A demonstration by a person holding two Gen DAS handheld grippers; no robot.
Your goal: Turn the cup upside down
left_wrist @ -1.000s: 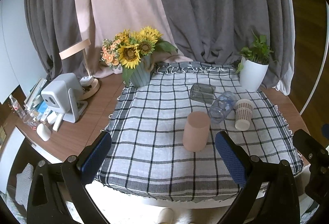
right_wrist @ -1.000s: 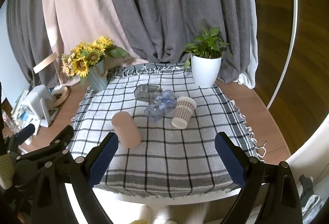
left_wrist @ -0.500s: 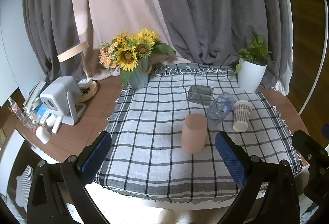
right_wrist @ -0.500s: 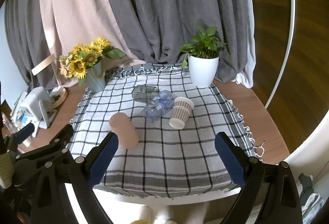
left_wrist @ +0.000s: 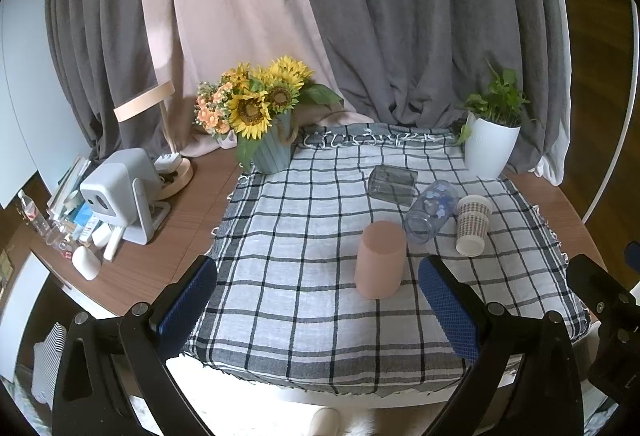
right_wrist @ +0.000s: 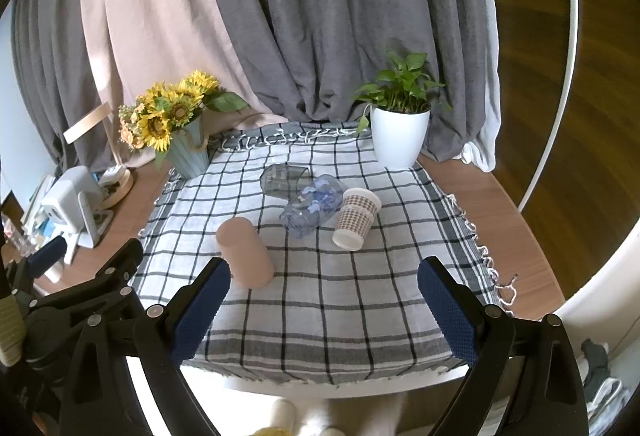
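Standing upside down on the checked cloth (left_wrist: 288,236), the pink cup (left_wrist: 380,260) sits free; left tool (left_wrist: 320,300) and right tool (right_wrist: 324,300) both gape apart, empty.

soft daylight | sharp focus | fisheye bending, dark corners

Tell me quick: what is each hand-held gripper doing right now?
Left hand-held gripper: open, holding nothing.
Right hand-held gripper: open, holding nothing.

txt: none legible | labels: none | nums: none | signs: none
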